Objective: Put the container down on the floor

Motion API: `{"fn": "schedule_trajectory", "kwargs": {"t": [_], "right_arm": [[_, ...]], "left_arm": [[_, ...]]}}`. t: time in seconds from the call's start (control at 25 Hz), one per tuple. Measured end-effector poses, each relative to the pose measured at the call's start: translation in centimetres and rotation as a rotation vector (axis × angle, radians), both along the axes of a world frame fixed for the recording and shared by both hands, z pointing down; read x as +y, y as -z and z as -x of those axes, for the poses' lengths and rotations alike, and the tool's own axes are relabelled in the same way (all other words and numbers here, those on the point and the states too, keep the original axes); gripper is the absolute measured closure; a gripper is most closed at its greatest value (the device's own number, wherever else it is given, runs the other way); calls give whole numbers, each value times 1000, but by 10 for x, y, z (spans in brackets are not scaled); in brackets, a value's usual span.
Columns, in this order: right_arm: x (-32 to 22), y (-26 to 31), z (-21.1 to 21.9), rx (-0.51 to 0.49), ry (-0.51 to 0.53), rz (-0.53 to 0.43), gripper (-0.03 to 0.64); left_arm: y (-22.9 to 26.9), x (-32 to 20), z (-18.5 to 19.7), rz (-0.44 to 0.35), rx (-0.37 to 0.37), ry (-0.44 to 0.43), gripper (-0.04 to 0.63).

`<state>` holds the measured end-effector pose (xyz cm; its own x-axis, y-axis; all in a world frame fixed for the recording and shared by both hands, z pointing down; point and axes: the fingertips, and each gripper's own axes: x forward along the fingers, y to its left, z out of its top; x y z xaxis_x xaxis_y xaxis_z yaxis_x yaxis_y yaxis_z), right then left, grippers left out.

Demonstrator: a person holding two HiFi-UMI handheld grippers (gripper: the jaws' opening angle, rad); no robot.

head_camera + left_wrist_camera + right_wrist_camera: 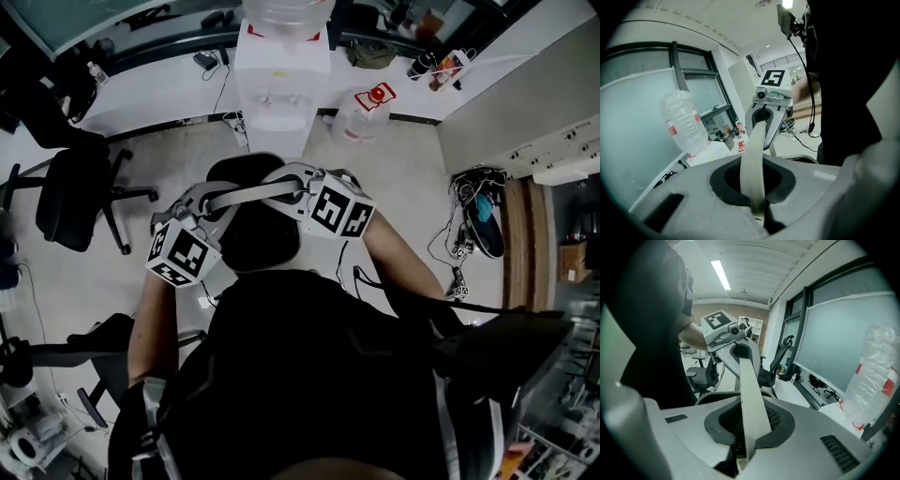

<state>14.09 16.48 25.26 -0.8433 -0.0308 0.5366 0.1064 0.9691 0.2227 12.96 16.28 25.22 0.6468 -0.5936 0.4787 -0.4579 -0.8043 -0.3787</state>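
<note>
A round black container (255,234) shows in the head view below both grippers, over the pale floor; I cannot tell whether it touches the floor. Its flat beige handle (249,195) runs between the two grippers. My left gripper (208,204) is shut on the handle's left end and my right gripper (285,185) on its right end. From my left gripper (758,208), the handle (752,159) reaches up to the right gripper (768,101). From my right gripper (743,451), the handle (751,399) leads to the left gripper (727,333). The container's body is hidden in both gripper views.
A white water dispenser (281,80) with a clear bottle (684,123) stands just beyond the container. A jug with a red cap (364,111) sits on the floor beside it. A black office chair (77,197) is at the left, cables and shoes (476,220) at the right.
</note>
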Motion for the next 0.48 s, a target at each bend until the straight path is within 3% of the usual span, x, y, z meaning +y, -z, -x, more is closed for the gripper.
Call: {"fn": "schedule_trajectory", "kwargs": {"t": [0.2,0.48], "right_arm": [[-16,-3,38,41,-13,-27,581],[-32,0,88,68,-21,-40,581]], "left_arm": [[-8,-18,41,-12,-60,-11,584],[-11,-35,91,2,-10,-35,584]]}}
